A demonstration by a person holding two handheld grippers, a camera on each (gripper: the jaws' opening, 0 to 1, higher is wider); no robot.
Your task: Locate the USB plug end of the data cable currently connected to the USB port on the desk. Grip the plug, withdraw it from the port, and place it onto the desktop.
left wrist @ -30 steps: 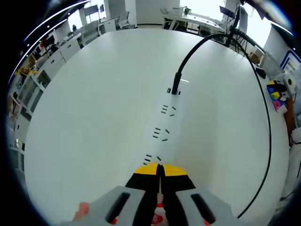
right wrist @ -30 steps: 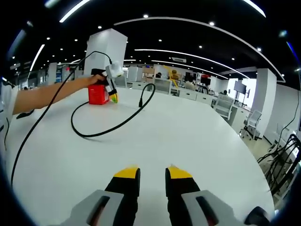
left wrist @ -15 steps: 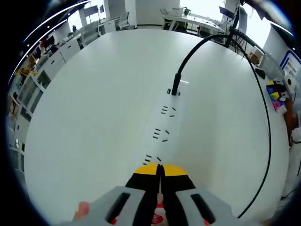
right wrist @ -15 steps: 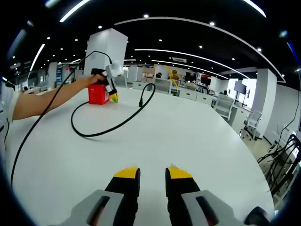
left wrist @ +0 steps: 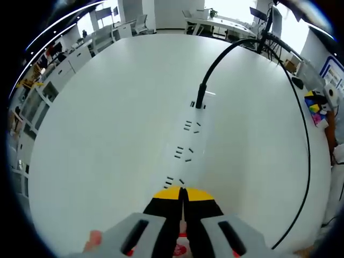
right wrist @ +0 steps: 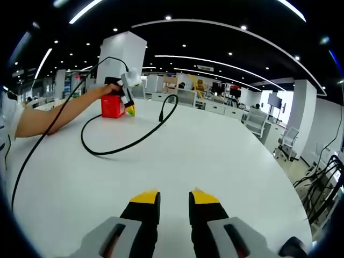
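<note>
- In the left gripper view the left gripper (left wrist: 181,192) rises from the bottom centre, its yellow-tipped jaws pressed together with nothing visible between them.
- Its tips sit right at the near end of a white power strip (left wrist: 188,141) that runs up the middle of the frame along the white desk (left wrist: 107,123).
- Rows of dark socket slots mark the strip; at its far end, just above frame centre, a black plug (left wrist: 201,95) stands upright in it.
- From the plug a black cable (left wrist: 305,129) arches toward the upper right, then sweeps down the right side of the frame to the lower right.
- In the right gripper view the right gripper (right wrist: 174,201) is at the bottom centre, its yellow tips parted by a narrow gap and holding nothing, above bare desk.
- In the upper left of that view a person's forearm (right wrist: 59,112) reaches across the desk, the hand holding the left gripper beside a red box (right wrist: 112,107).
- The black cable loops on the desk to the right of the box, its free end lifted near the upper centre.
- Office desks and chairs lie beyond, under ceiling strip lights.
</note>
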